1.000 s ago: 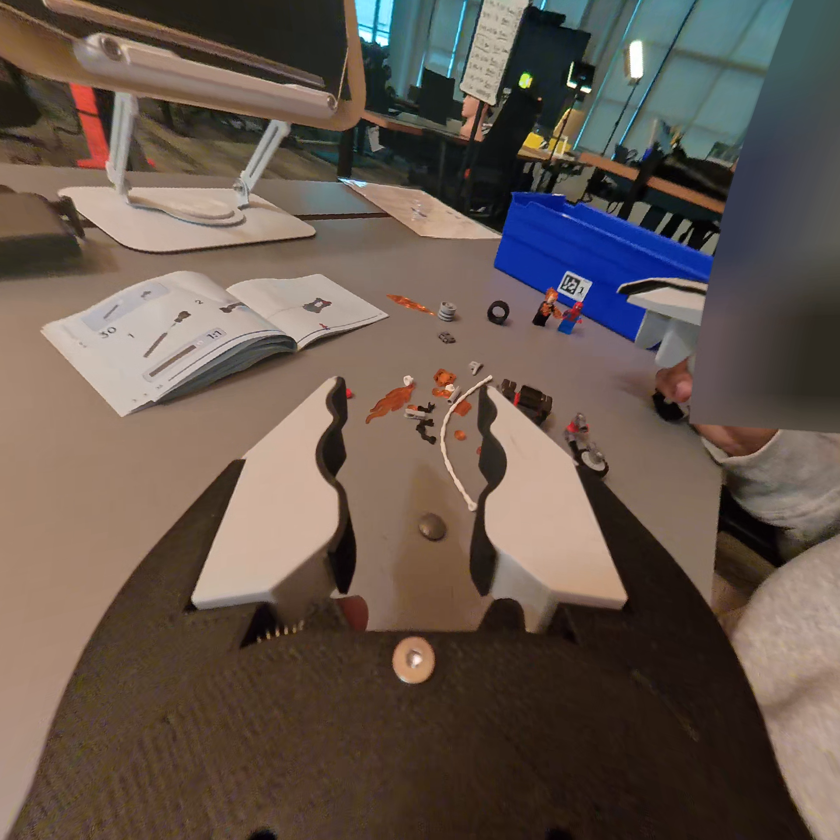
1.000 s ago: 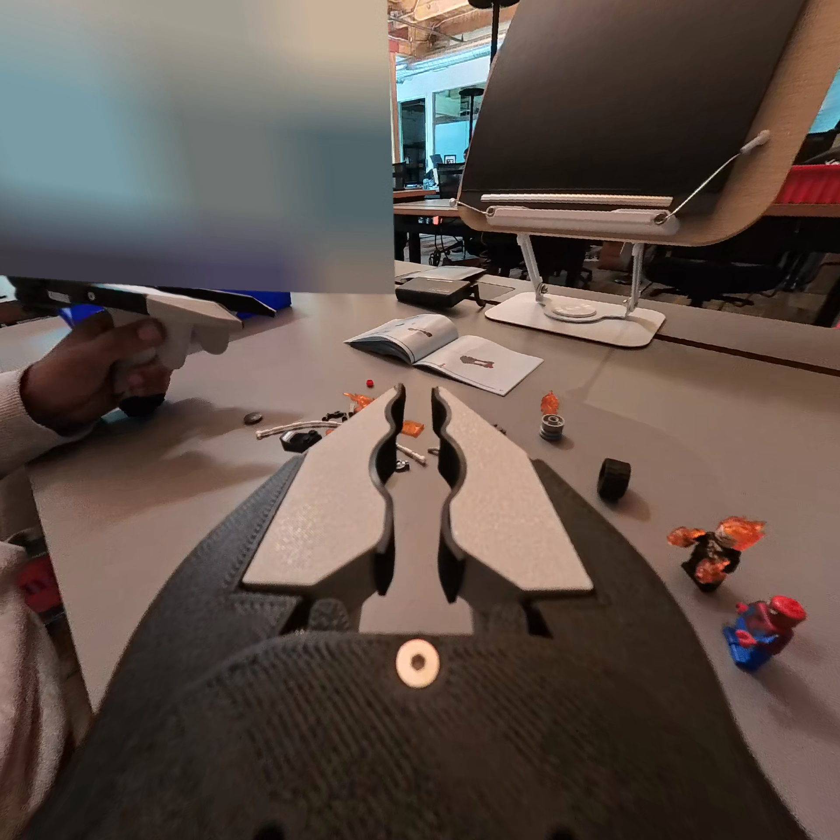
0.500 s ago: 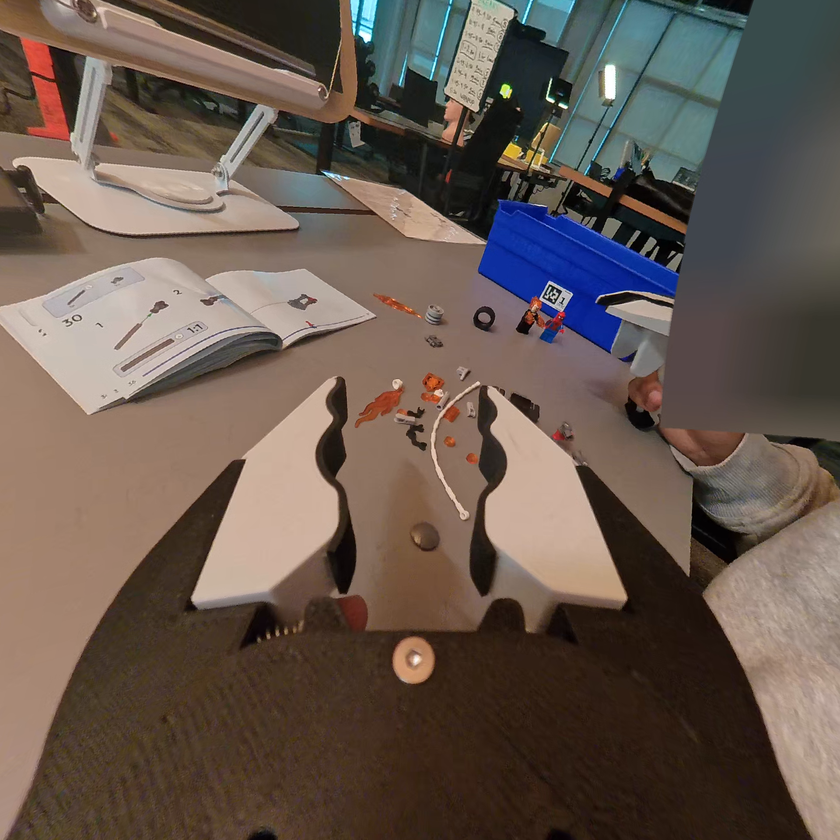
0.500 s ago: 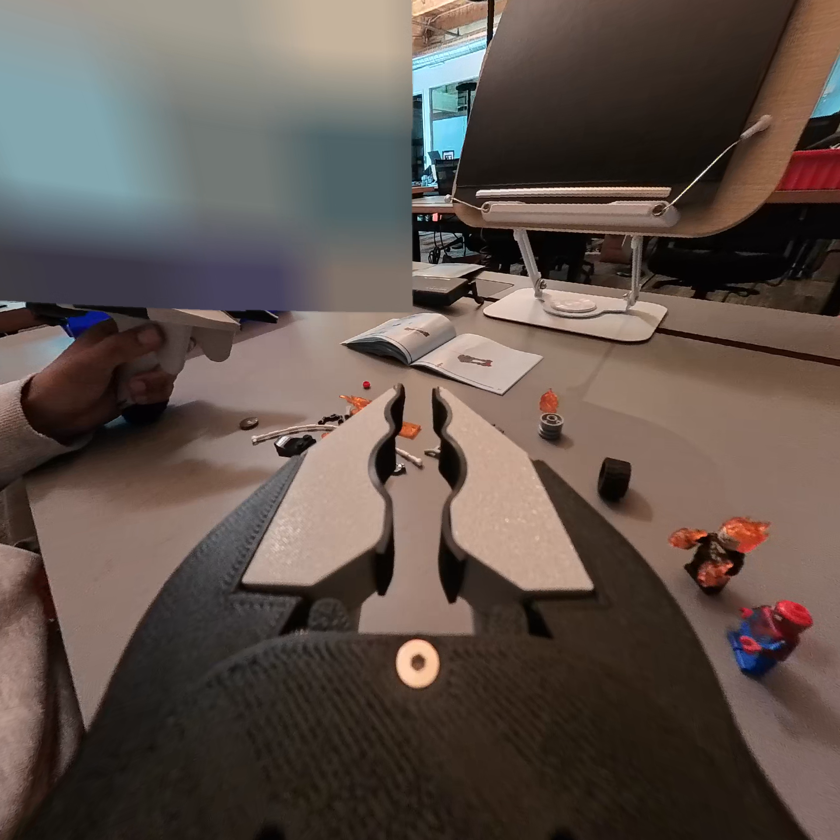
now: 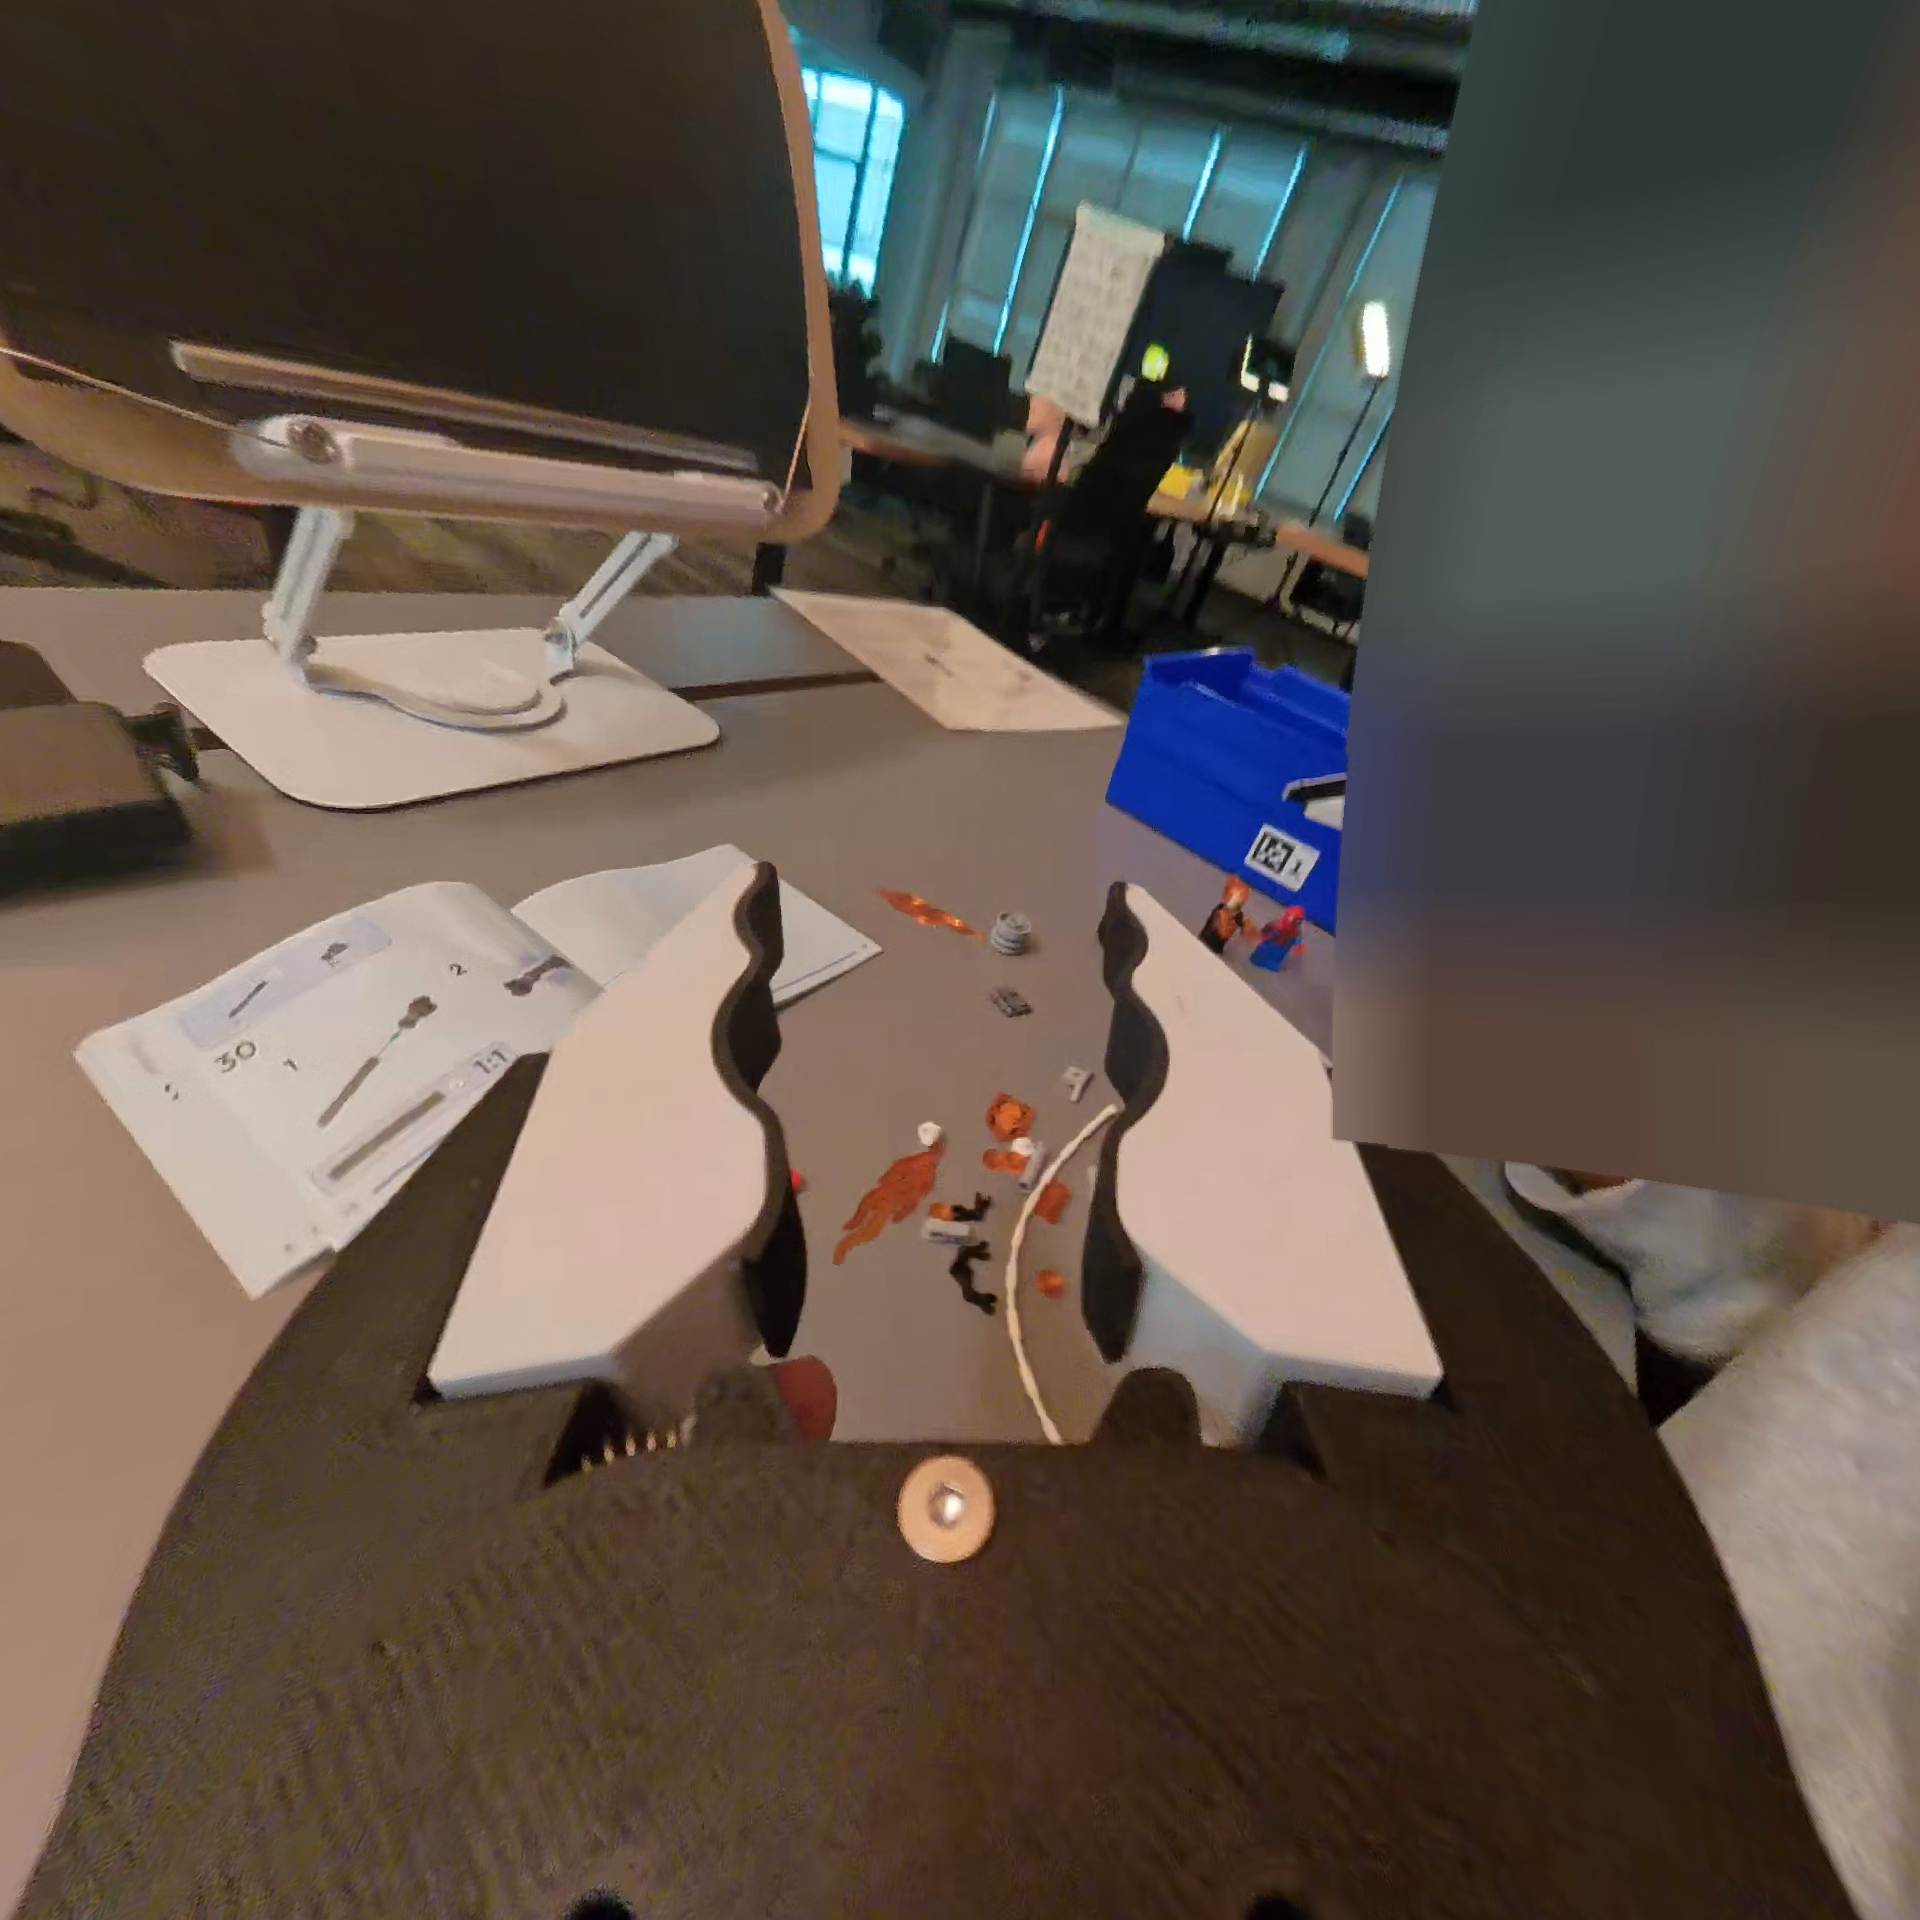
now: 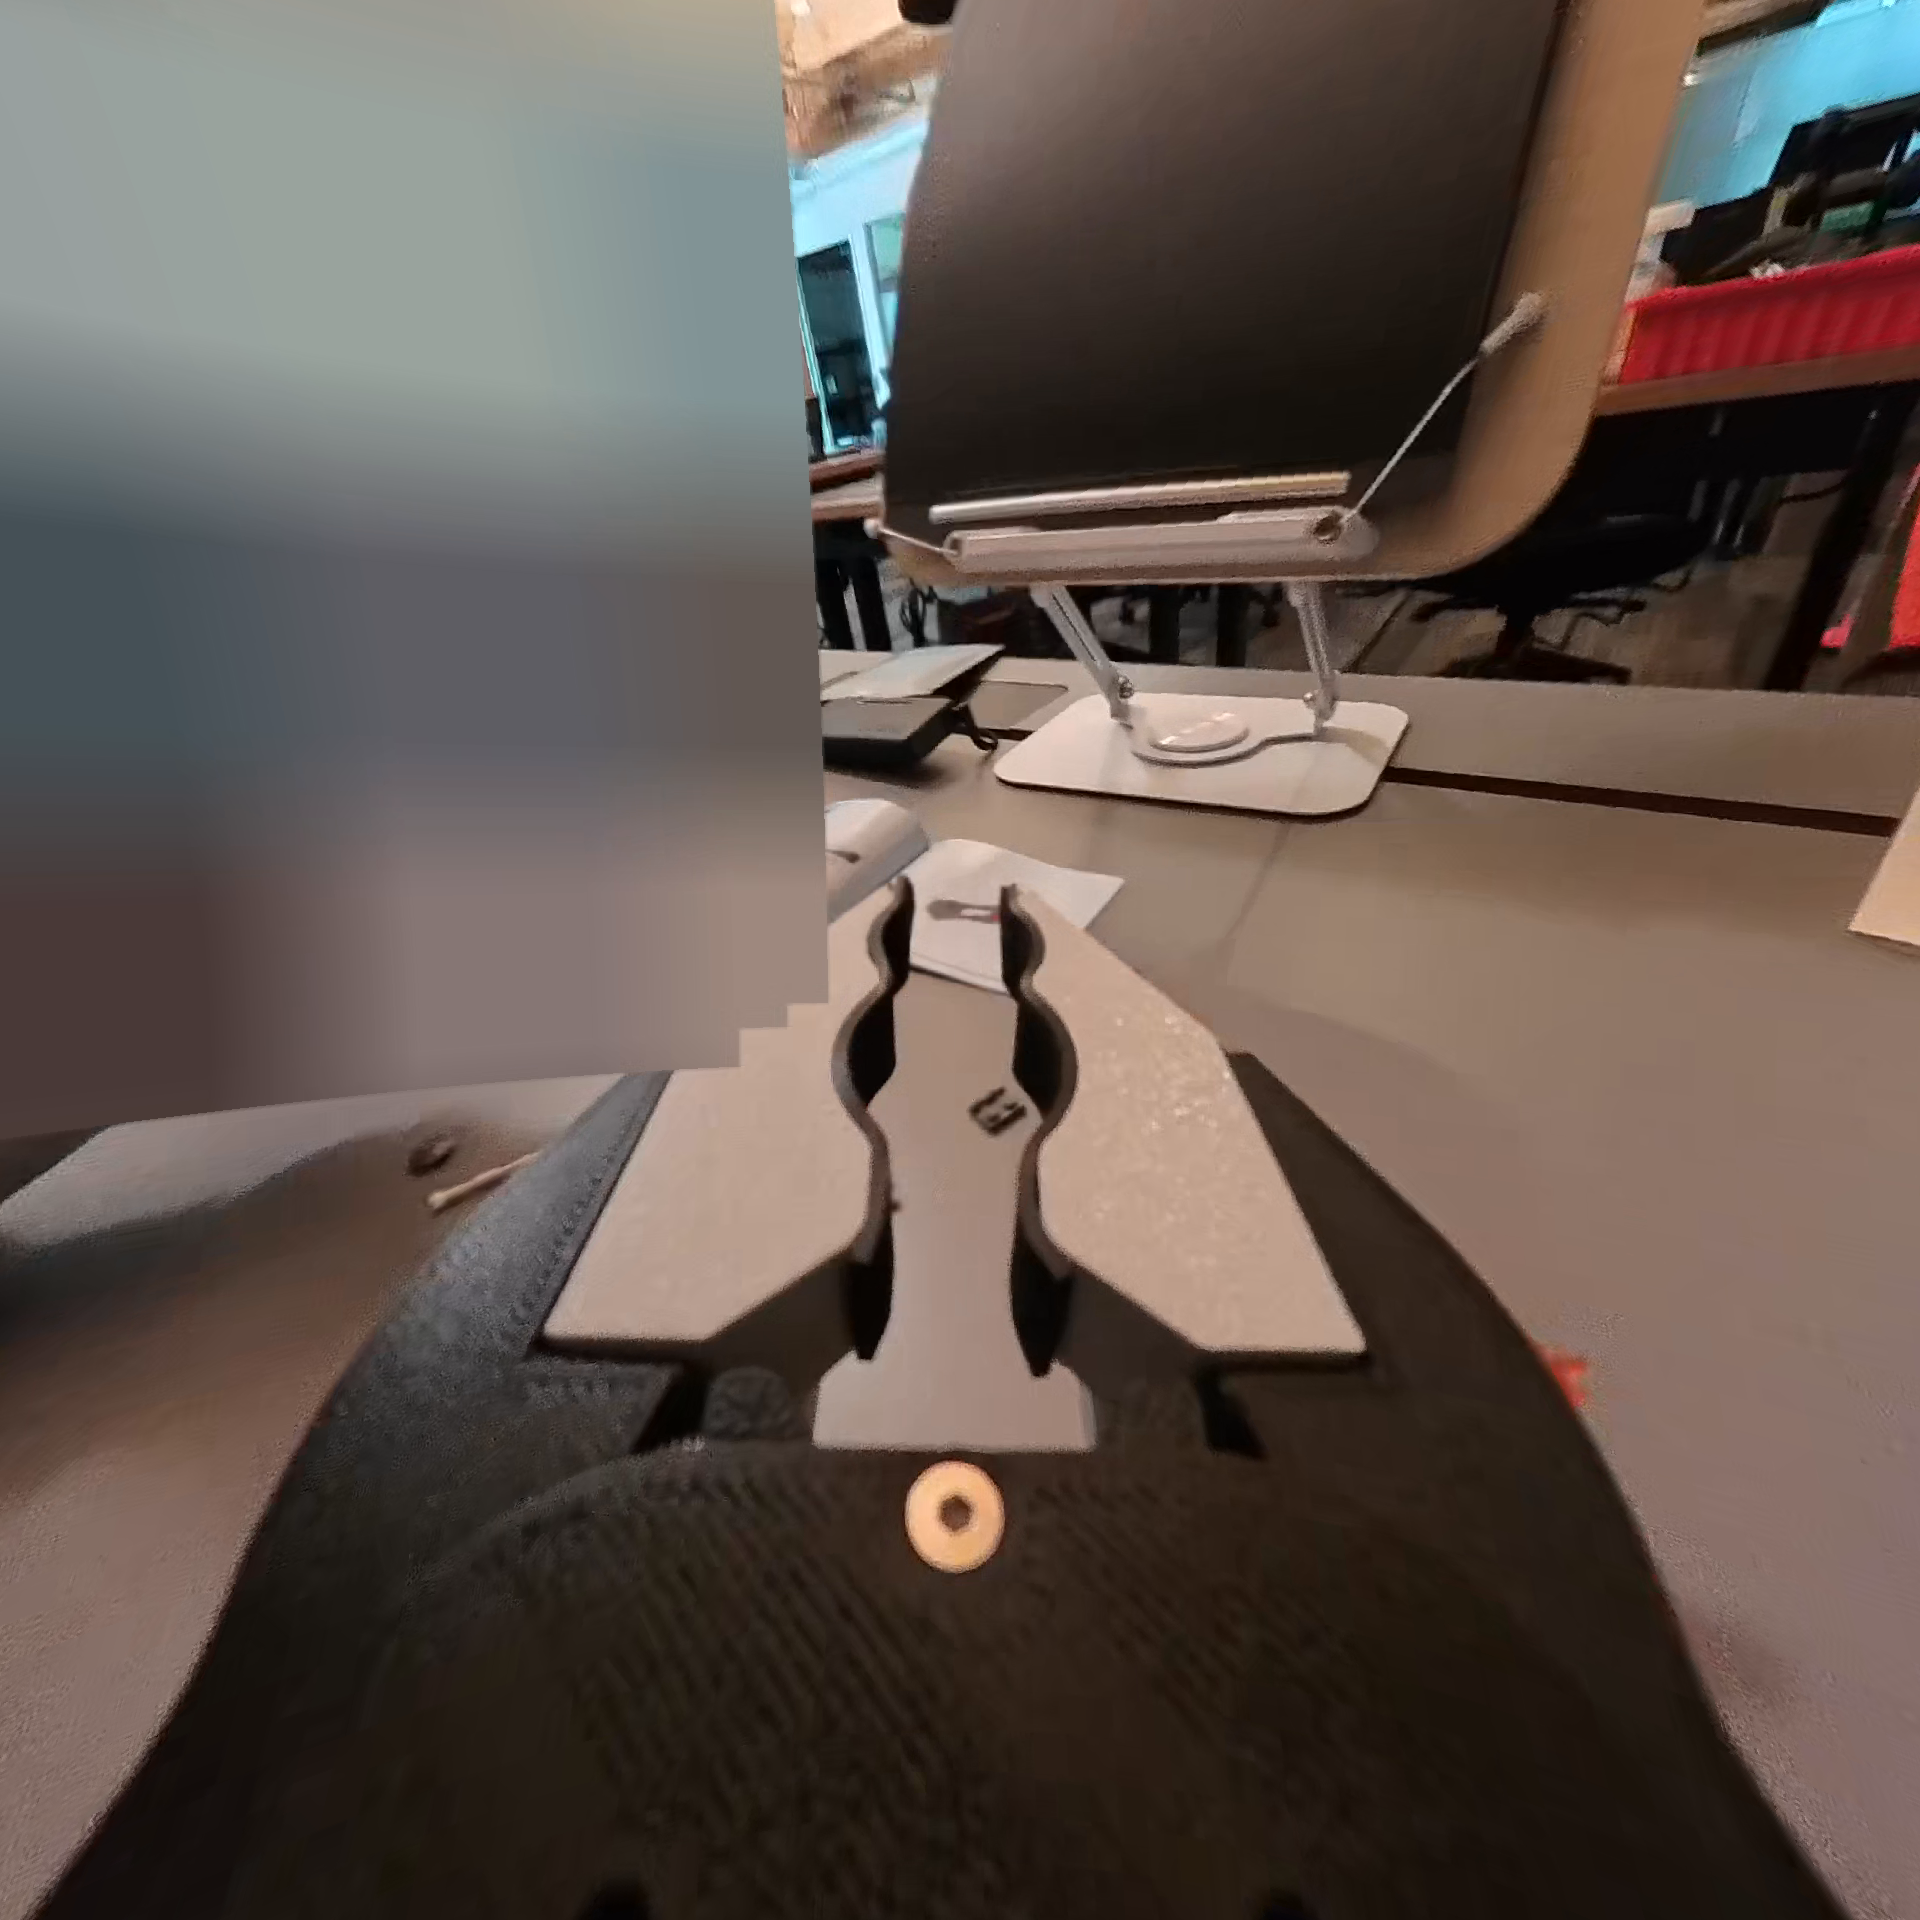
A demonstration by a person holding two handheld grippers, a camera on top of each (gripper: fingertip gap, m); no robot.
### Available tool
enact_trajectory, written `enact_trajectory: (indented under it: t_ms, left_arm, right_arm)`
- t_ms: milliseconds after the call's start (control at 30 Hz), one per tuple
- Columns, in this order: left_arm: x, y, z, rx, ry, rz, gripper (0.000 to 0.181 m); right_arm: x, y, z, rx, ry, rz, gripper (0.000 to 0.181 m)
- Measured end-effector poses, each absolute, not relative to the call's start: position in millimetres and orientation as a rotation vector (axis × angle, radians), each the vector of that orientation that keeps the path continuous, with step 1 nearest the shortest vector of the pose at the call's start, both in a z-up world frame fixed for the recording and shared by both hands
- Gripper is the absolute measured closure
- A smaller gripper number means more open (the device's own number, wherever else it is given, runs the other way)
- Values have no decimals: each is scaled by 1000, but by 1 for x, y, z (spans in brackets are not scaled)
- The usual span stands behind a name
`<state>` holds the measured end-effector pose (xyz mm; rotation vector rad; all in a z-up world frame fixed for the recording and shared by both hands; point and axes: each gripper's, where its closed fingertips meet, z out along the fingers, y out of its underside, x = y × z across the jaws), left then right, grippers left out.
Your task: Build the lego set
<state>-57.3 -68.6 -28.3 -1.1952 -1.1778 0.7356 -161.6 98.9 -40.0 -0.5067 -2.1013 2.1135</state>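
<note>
Both grippers, left (image 5: 935,904) and right (image 6: 954,894), hang spread and empty; picking the small dark brick (image 6: 1003,1114) looks next.

Two minifigures (image 5: 1252,930) stand side by side on the counter (image 5: 125,1351). There is one open instruction booklet (image 5: 343,1049), one blue bin (image 5: 1216,758), one white flexible rod (image 5: 1023,1236), one grey round stack (image 5: 1010,931), and one tilted stand (image 5: 436,707). The small loose orange and black pieces cannot be counted exactly.

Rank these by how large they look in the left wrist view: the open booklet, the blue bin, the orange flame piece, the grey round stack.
1. Booklet, clearly largest.
2. Blue bin, partly hidden by the blurred patch and farther off, so its true size is unsure.
3. Flame piece.
4. Grey round stack, smallest, though farther away.
</note>
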Motion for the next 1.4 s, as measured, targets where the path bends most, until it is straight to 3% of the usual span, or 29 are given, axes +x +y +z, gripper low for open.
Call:
enact_trajectory:
  t_ms: [233, 433, 567, 767, 1000, 1200, 1400]
  left_arm:
    - [-100, -61, -31, -1277, -1108, 707, 127]
    - [-93, -62, -77, -1430, -1168, 758, 133]
    - [-96, -65, -89, -1433, -1226, 768, 123]
    - [-124, -90, -104, -1345, -1477, 769, 90]
    - [-192, -75, -128, -1640, -1623, 739, 60]
    - [-218, -77, -182, -1808, -1810, 606, 58]
    - [-218, -80, -184, -1857, -1839, 608, 58]
  right_arm:
    - [-195, 85, 23, -490, -1955, 2235, 165]
    - [-196, 74, 4, -448, -1912, 2220, 169]
    - [-195, 72, -10, -461, -1947, 2206, 168]
    - [-192, 79, -12, -484, -1938, 2243, 167]
    - [-183, 79, -13, -476, -1978, 2304, 165]
    - [-184, 84, -17, -515, -2007, 2325, 164]
    - [-203, 98, -31, -620, -2031, 2269, 164]
